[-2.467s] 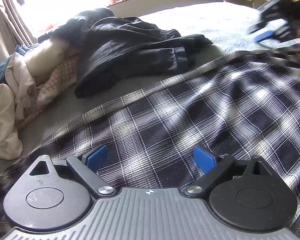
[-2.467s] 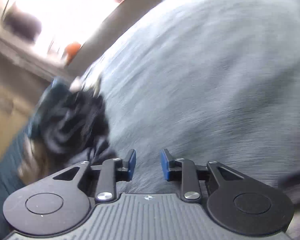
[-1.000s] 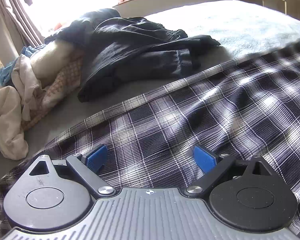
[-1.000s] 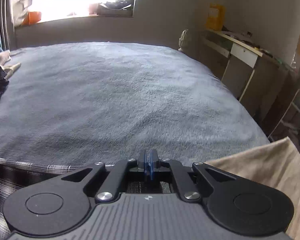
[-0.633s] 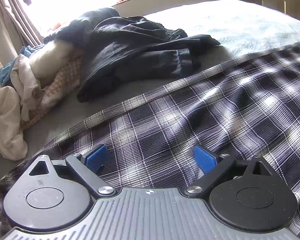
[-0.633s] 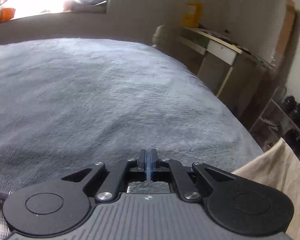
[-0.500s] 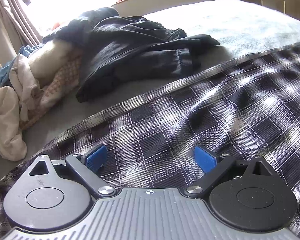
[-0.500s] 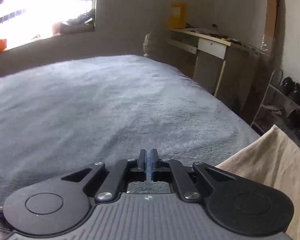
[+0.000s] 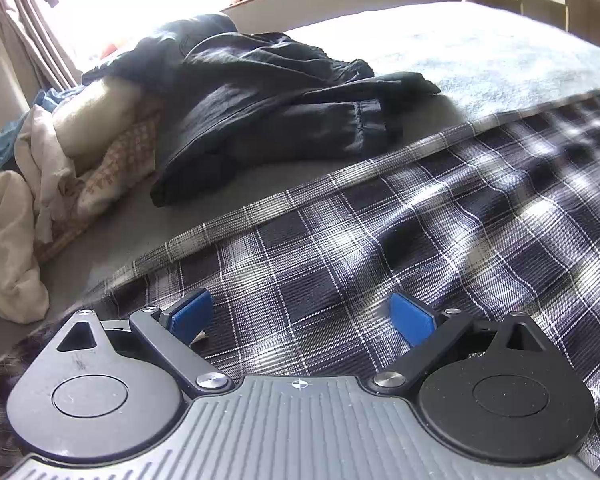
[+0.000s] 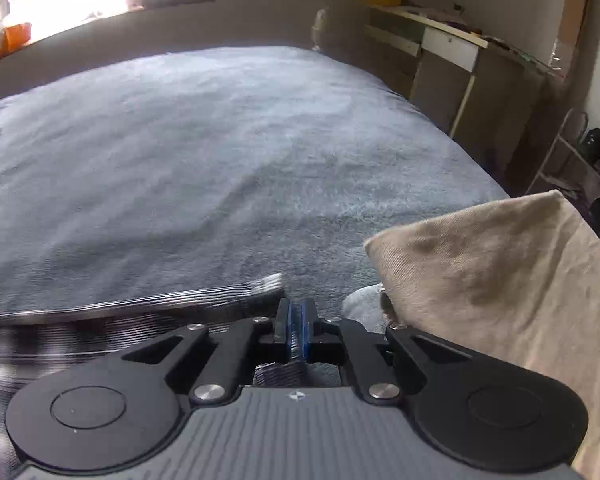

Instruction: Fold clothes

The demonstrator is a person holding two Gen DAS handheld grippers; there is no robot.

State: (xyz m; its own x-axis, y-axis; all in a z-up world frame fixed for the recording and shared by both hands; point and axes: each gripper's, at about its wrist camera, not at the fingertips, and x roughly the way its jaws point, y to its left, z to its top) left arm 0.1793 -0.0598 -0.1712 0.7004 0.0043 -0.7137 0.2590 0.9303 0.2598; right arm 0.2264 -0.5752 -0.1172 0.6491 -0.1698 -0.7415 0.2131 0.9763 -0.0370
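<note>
**Tool on one corner only: where the fold could slip**

The right tool (image 10: 296,334) has its blue pads pressed together at the edge of the plaid garment (image 9: 439,232). A strip of plaid shows behind the pads, so it appears to be pinching the cloth, though the bite itself is hidden by the linkage. The left tool (image 9: 301,318) stands released, its pads wide apart, low over the plaid with nothing between them.

The plaid garment lies spread across the grey bed (image 10: 220,140), its pale hem running diagonally in the left wrist view, with soft ridges across the weave. Beyond it sits a heap of dark clothing (image 9: 268,100) and a pile of pale and patterned clothes (image 9: 40,184) at the left. A beige cloth (image 10: 499,280) lies just beside the right tool.

Judged from this, the main risk is an uneven pull. With only one side held, dragging or lifting the right edge would skew the garment and deepen the ridges, so any fold would land crooked. A thin bite near the hem could also slip out under tension. The beige cloth is close enough that a sweep of the right tool could catch or drag it. If the left tool closes where it now hangs, it may gather a bunch of mid-cloth rather than an edge, trapping a wrinkle inside the fold.
</note>
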